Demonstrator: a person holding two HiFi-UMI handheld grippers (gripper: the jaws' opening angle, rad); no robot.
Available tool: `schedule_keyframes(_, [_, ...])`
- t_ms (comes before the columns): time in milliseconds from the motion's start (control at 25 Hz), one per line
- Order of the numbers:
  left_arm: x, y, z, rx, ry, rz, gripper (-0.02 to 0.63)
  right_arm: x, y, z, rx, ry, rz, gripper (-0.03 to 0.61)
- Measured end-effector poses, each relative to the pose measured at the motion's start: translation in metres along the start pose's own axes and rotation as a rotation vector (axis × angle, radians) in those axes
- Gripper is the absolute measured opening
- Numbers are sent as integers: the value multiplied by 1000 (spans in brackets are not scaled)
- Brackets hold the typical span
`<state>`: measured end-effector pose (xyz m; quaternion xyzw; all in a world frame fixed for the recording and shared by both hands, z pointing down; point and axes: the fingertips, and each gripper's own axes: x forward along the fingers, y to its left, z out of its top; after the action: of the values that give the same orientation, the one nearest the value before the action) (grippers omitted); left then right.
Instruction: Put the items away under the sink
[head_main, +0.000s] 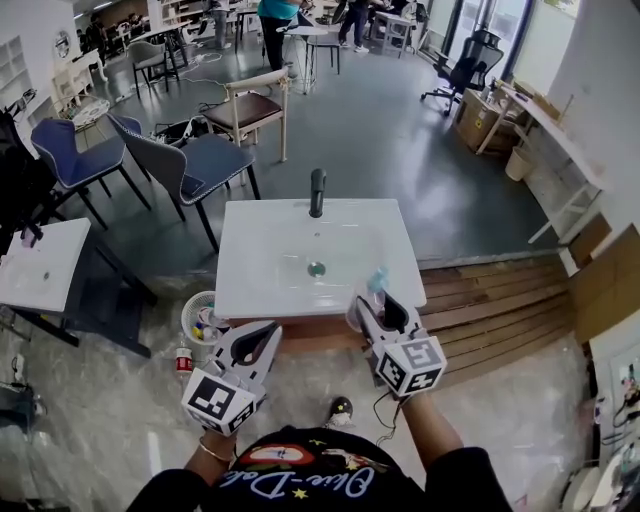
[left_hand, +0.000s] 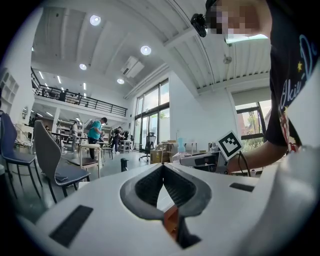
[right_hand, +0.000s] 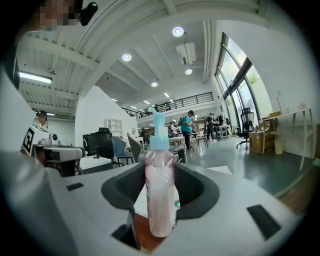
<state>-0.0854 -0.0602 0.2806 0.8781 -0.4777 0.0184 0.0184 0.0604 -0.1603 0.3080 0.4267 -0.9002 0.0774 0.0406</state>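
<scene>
Our right gripper (right_hand: 160, 173): jaws pinching pink pump bottle (right_hand: 160, 200), upright, blue pump head above jaws. Our left gripper (left_hand: 163, 170): jaws pressed together, nothing between. In head view we hold both grippers side by side at near edge of white sink (head_main: 260, 270), bottle over its near right corner. Black faucet (head_main: 317, 192) at far edge. Round basket (head_main: 205, 318) on floor by sink's near left corner.

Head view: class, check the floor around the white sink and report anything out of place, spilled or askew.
Nothing looks spilled or broken. One small red-topped container sits loose on the floor, left of the sink and just outside the round basket of items there, so it reads as a stray.
</scene>
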Motion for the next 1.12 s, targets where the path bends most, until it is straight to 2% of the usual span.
schedule_keyframes(680, [-52,-28,-31,-58,17,-26,8,-60,49,-22,4,38,-18,187])
schedule_keyframes(1120, [-63,-45,-28,-40,42,53,8,-78,57,-32,51,32,65,187])
